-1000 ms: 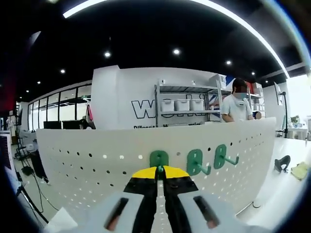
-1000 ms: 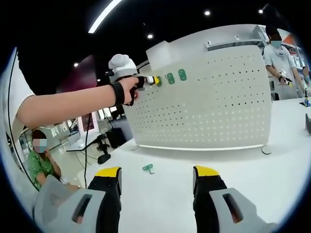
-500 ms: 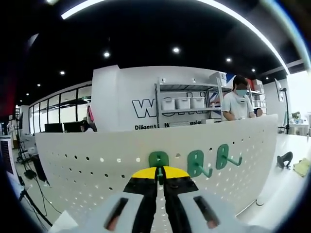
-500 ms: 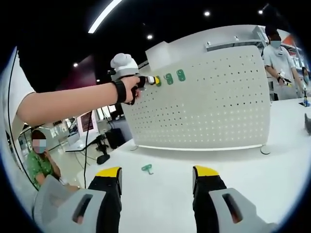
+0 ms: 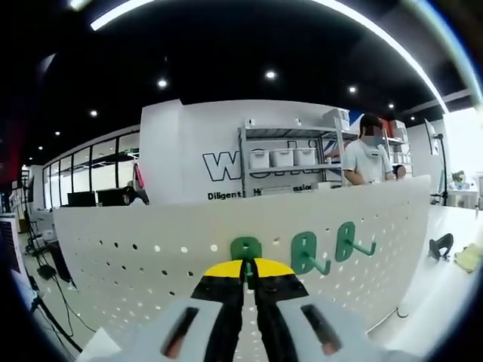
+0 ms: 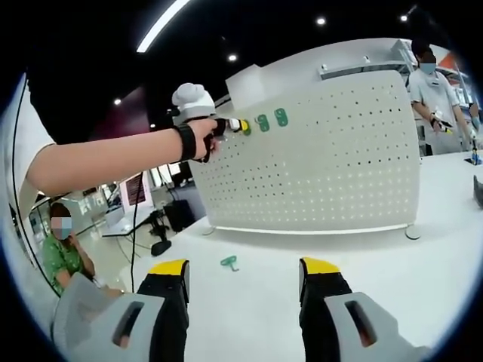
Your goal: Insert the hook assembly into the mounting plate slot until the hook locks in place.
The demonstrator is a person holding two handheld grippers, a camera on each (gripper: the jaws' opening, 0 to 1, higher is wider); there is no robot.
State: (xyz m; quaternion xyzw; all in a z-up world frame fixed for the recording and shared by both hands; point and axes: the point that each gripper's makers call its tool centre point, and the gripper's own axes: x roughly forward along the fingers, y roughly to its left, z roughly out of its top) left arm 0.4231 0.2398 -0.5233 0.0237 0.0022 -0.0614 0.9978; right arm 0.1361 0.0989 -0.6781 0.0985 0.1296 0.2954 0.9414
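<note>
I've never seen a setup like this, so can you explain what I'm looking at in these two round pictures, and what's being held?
A person holds a two-jaw gripper in each hand, and each gripper carries a fisheye camera looking along its jaws.

In the left gripper view, the left gripper is closed on a green hook, pressed against a white pegboard. Two more green hooks already hang on the board beside it.

The right gripper view looks from farther back. The right gripper is open and holds nothing, above a white table. It shows the person's arm reaching to the pegboard, and a spare green hook lying on the table.
</note>
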